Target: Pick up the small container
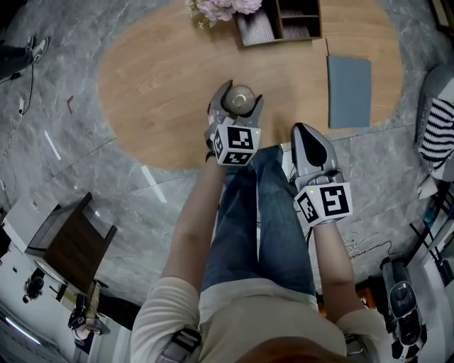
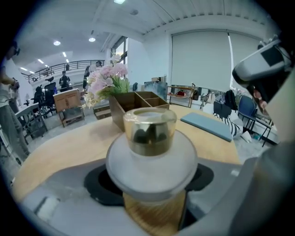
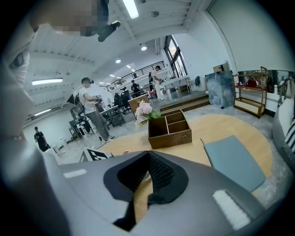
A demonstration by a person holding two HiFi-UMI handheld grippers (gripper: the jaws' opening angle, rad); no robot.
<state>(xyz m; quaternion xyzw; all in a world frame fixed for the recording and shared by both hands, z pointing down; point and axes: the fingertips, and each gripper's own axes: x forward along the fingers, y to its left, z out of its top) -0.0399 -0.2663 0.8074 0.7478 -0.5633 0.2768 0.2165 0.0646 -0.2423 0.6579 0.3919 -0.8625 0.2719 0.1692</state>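
My left tongs point(image 1: 240, 93) are clenched on the small container point(image 2: 150, 152). Its wide, frosted white body sits squarely between the two dark pads point(image 2: 99, 182), which press in on it from both sides, and its glossy gold-tinted cap stands upright above them. From the head view, the small container is near the middle of the oval wooden surface point(image 1: 156, 92), on the half closer to me. In the left gripper view I can see wood grain directly under it, but I cannot tell whether its base is touching the surface or just off it. My right tongs point(image 1: 301, 130) are clamped together on nothing. In the right gripper view their ribbed pads meet at the tips, with only bare wood showing through the gap below. They hang at the near edge of the surface, to the right of the left tongs and apart from them. At the far edge stands a dark wooden organiser box point(image 1: 280, 21) with a bunch of pink flowers point(image 1: 223, 8) just beside it. A flat blue-grey pad point(image 1: 349, 91) lies toward the right end.
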